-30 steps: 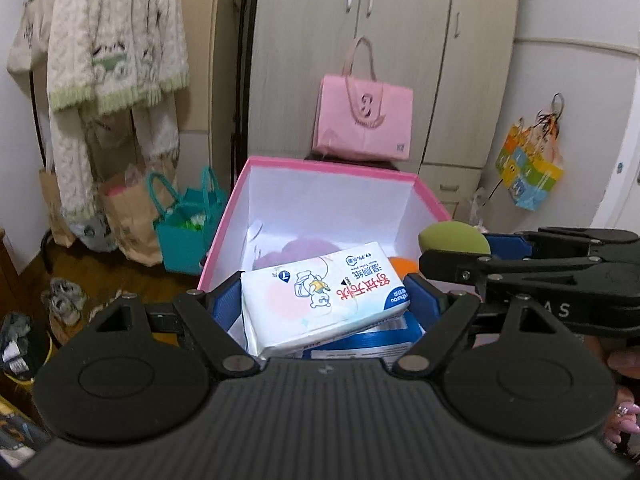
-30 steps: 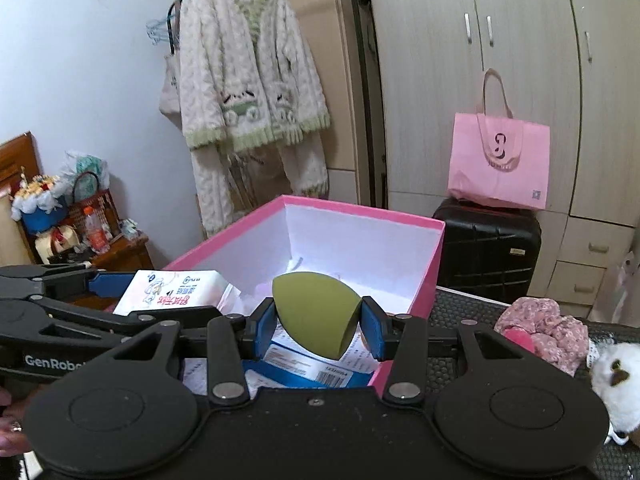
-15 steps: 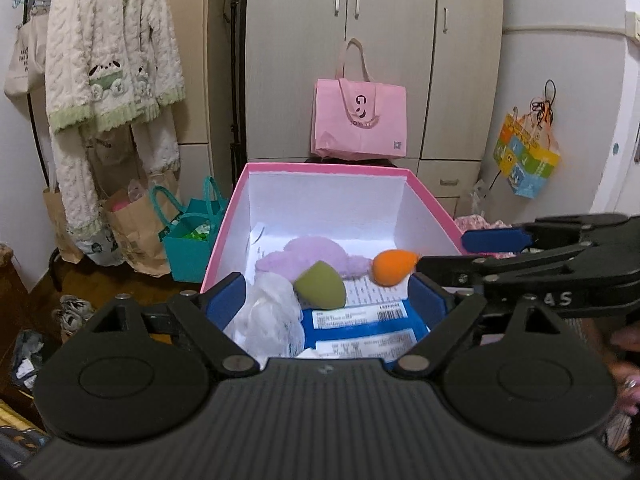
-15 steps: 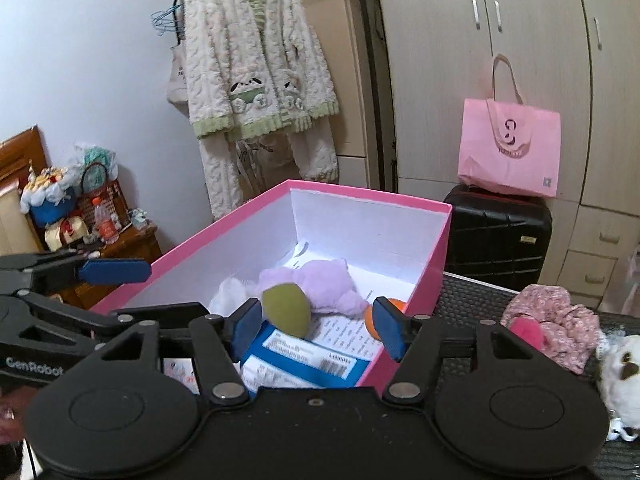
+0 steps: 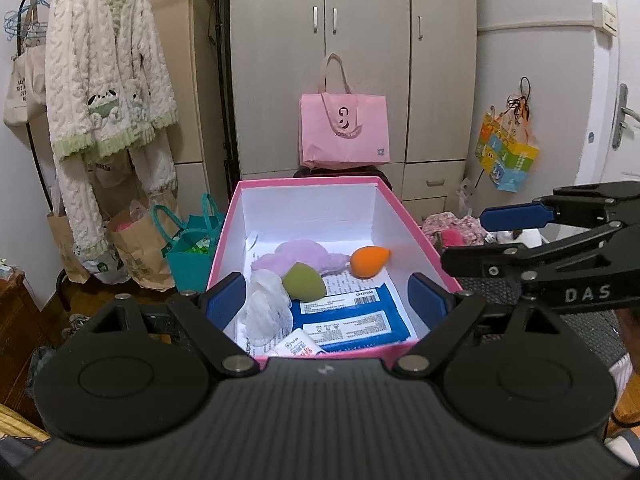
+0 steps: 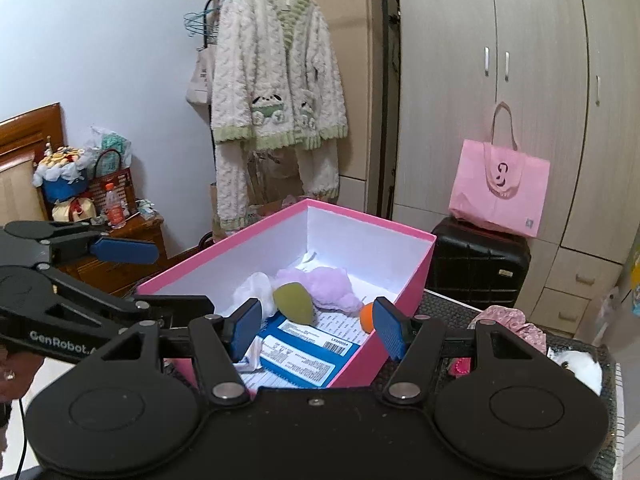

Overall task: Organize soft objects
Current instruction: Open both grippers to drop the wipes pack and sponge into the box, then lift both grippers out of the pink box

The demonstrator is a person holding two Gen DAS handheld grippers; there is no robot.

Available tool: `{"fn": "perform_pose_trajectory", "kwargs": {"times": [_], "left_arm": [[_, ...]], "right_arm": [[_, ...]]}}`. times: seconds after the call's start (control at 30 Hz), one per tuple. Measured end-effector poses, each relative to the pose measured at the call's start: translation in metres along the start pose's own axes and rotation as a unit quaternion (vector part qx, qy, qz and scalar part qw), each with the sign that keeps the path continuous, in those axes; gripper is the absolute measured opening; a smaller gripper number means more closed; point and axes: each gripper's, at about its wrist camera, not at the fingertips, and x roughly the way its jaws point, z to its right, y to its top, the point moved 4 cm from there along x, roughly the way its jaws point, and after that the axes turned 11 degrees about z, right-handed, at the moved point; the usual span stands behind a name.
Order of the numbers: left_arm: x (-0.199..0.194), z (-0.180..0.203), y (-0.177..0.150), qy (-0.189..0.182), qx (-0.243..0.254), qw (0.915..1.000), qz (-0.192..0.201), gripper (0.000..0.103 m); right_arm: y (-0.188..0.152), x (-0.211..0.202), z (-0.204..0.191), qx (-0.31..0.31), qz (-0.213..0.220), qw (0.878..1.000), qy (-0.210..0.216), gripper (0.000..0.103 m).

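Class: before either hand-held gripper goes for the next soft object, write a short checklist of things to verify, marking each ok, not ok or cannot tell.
1. Left hand-held gripper empty: ok, nothing between its open jaws.
2. Right hand-held gripper empty: ok, open, nothing held.
3. Green sponge lying inside the pink box: ok.
4. Tissue pack inside the box: ok, at the near wall, partly hidden.
5. Soft objects left outside: not ok; pink floral cloth and white plush toy lie beside the box.
6. Room in the box for both: cannot tell.

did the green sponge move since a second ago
Yes: the green sponge left the right tongs and now lies inside the pink box, beside the purple plush.
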Motion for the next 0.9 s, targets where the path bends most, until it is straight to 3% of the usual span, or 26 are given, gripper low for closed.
{"fn": "perform_pose_trajectory", "kwargs": {"times": [0.3, 0.67, 0.9], "left_arm": [[-0.031, 0.018, 0.002, -0.013, 0.020, 0.9997, 0.004, 0.088], [-0.048, 0.047, -0.003, -0.096, 0.008, 0.9943, -0.046, 0.088], [-0.050, 0.075, -0.010, -0.124, 0.039, 0.9894, -0.065, 0.088]], "right_arm": [[0.001, -0.040, -0.006, -0.017, 0.001, 1.000, 0.014, 0.067], [-0.013, -0.084, 0.008, -0.019, -0.007, 1.000, 0.021, 0.070], [-0.036, -0.105, 0.036, -0.013, -0.027, 1.000, -0.006, 0.071]]}}
